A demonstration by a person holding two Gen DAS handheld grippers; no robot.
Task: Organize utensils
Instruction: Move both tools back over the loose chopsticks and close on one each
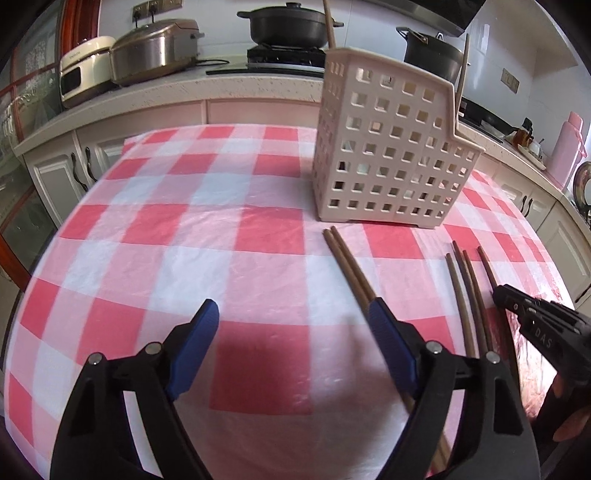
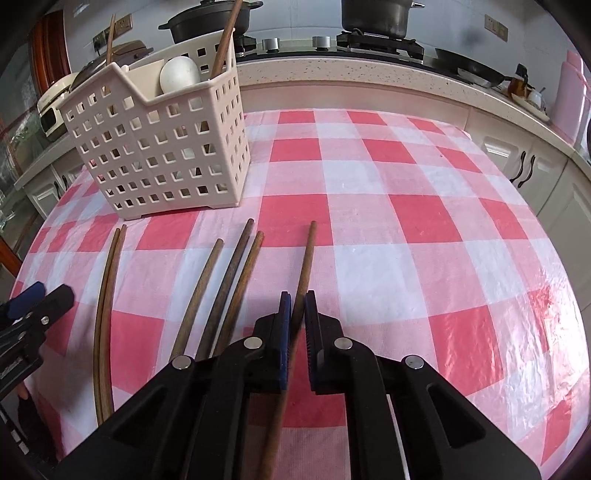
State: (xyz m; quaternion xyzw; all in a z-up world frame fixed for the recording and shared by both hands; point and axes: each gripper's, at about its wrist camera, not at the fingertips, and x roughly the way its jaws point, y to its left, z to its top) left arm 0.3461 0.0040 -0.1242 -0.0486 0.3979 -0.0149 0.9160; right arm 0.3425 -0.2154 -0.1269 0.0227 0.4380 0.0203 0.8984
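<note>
The right gripper is pinching a single brown chopstick between its blue-padded jaws, which are standing nearly pressed together around the shaft. The stick is lying along the checkered tablecloth, its far tip pointing toward the back of the desk and its near end running under the gripper body.

Just to the left of it, three more chopsticks are lying fanned out on the cloth, close beside one another, with their near ends hidden under the gripper. Farther left, a pair of chopsticks is lying side by side, touching along most of its length.

The left gripper is hovering with its jaws spread wide and nothing between them. Its right finger is sitting over that pair of chopsticks, covering part of it; whether it is touching them I cannot tell.

Beyond the loose sticks, the beige perforated utensil basket is standing upright on the desk, near the far tips of the pair. Inside it, a white spoon is leaning in the middle compartment, and two chopsticks are sticking up, one in the right part and one at the left end.

Behind the desk, a kitchen counter is carrying a black pot on a stove, a second dark pot, and a rice cooker.
</note>
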